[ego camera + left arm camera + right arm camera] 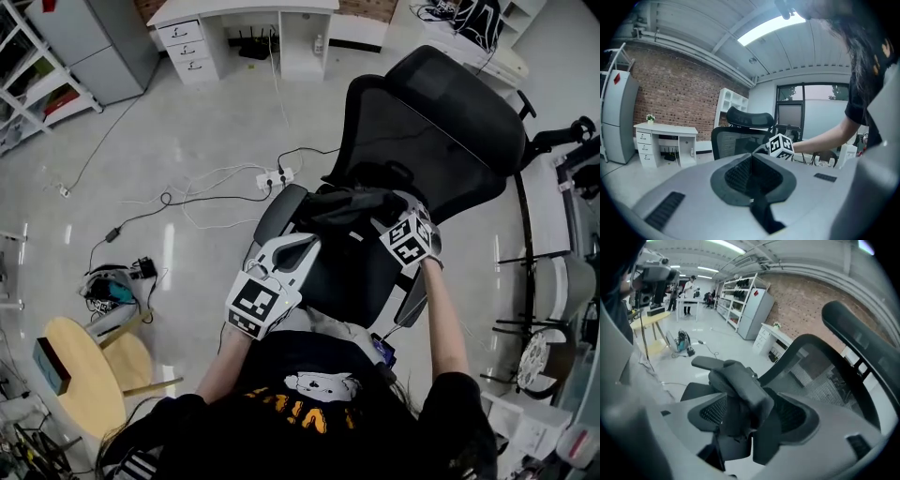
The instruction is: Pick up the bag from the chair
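A black office chair (441, 103) stands in front of me, with a crumpled black bag (352, 202) on its seat. In the head view my right gripper (377, 212) reaches into the bag from the right. The right gripper view shows that gripper (745, 414) shut on a fold of the bag (738, 390), with dark fabric bulging up between the pads. My left gripper (314, 246) hovers over the seat's left front, short of the bag. Its jaws are shut (751, 161) with nothing between them. The right gripper's marker cube (780, 146) and the chair's back (740, 140) show beyond it.
A white desk with drawers (244, 28) stands behind the chair. Cables and a power strip (277, 176) lie on the floor to the chair's left. A round wooden table (84, 370) and a small floor device (108, 286) are at my left. A white shelf (544, 225) stands at the right.
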The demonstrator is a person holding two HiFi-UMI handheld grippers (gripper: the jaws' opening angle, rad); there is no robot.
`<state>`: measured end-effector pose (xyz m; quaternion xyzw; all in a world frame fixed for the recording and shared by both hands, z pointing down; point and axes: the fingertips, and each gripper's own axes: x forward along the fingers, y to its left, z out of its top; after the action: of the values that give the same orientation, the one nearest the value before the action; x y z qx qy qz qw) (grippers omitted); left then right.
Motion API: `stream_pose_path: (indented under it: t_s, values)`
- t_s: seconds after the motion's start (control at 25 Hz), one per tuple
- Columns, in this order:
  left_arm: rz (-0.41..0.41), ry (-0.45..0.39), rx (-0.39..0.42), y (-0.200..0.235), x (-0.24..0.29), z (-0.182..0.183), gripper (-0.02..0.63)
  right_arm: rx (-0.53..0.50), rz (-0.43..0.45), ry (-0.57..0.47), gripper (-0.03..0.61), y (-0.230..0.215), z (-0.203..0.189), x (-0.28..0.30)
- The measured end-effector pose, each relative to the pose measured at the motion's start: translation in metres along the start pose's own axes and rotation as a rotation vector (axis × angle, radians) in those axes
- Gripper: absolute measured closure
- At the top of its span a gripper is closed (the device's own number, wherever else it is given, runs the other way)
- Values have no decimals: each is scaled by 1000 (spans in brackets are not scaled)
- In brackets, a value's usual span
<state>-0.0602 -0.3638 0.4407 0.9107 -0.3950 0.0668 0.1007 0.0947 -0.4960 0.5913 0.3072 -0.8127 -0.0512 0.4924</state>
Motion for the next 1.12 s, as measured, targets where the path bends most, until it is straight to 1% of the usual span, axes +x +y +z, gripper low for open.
stream_pose_path:
  t_s: [0.08, 0.24, 0.4, 0.56, 0.64, 0.76, 0.84, 0.92, 1.04, 1.12]
  values:
    - [3, 0, -11, 2, -1, -1, 604, 5, 22, 41, 244, -6, -11, 14]
    - [26, 5, -16, 6, 0, -2, 604, 64, 96, 72, 218, -11, -22, 36]
    - [46, 16, -31, 8, -1, -3, 605, 17, 157, 130, 204, -9, -31, 58]
    - [88, 36, -40, 14, -4, -7, 605, 13, 203, 166, 202, -3, -36, 81]
    - [110, 43, -47, 15, -5, -8, 604, 27, 210, 171, 204, 2, -39, 92]
    - [138, 54, -53, 14, -3, -9, 606, 96, 184, 151, 209, 1, -41, 103]
    - [156, 59, -55, 14, -2, -9, 605, 137, 163, 156, 248, -3, -43, 107]
    - [171, 61, -60, 12, 0, -9, 606, 152, 160, 161, 284, -3, -47, 109]
    - [191, 69, -62, 8, 2, -10, 606, 172, 185, 100, 363, 2, -43, 108]
    - [201, 72, -62, 4, 3, -10, 604, 238, 198, 72, 415, 7, -42, 102]
